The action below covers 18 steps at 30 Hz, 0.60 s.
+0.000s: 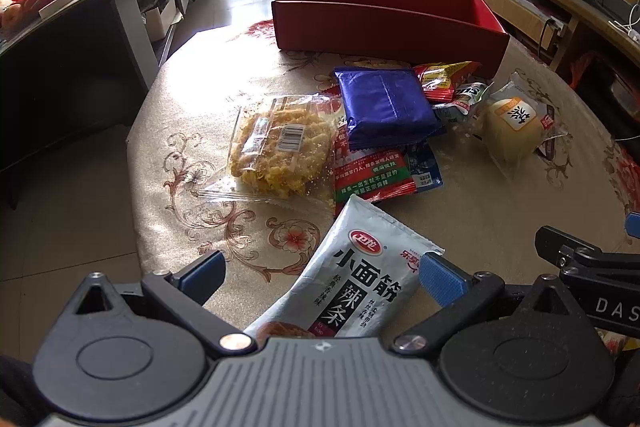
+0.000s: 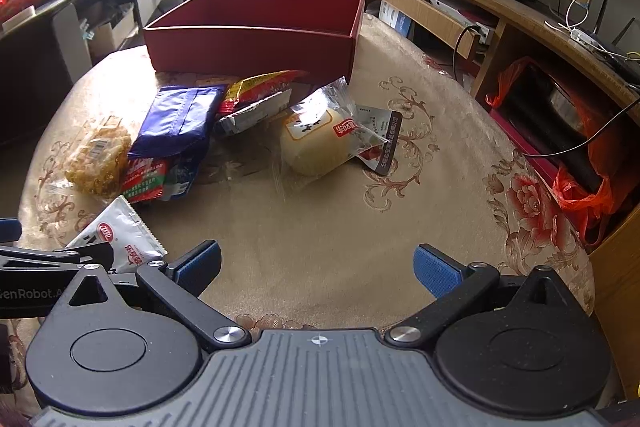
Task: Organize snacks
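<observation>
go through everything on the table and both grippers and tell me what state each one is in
left gripper: open, white packet between its fingers
right gripper: open, holding nothing
white packet: sealed, flat
red box: open-topped, contents unseen
blue packet: sealed, atop others
bun: wrapped
yellow crisp snack: bagged

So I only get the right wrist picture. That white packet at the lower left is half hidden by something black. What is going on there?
Observer: The black thing is the left gripper. Its jaws are wide open, and the white packet lies between its fingers, unclamped.
Operator: Is either finger on the packet?
Observer: One blue pad overlaps the packet's right corner, though I cannot tell if it is touching. The other pad stands clear to the left.
Operator: And what is on the packet's front?
Observer: Large black characters run down it, below the red logo you can see.
</observation>
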### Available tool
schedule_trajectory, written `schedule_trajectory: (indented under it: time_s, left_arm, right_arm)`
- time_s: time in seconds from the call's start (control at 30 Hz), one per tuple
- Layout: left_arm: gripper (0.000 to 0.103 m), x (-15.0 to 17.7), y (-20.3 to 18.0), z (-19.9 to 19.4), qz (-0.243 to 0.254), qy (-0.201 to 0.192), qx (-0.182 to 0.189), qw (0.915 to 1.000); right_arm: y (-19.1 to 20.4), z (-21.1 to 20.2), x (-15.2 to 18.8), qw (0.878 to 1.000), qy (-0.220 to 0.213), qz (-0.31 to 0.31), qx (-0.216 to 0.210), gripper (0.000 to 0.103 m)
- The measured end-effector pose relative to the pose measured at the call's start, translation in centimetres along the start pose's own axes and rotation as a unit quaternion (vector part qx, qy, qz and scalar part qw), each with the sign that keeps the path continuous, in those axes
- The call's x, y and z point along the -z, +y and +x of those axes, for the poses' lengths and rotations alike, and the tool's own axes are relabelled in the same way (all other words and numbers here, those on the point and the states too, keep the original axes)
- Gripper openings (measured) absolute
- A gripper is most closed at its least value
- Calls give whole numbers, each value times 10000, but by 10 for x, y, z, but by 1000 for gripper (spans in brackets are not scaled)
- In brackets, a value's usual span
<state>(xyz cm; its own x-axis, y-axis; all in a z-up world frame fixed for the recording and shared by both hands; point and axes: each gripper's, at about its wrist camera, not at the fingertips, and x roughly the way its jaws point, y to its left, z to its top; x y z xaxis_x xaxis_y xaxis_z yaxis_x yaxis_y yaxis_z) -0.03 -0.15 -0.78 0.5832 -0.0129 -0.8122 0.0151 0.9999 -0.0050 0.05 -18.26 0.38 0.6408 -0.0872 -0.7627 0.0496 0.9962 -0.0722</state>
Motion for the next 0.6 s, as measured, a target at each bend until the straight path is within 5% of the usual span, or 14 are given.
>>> schedule_trajectory:
  time_s: [0.6]
  left_arm:
    - [96,5,2,11,273,187,120,9994]
  right_arm:
    - [6,8,2,9996,241,-149,-66,103]
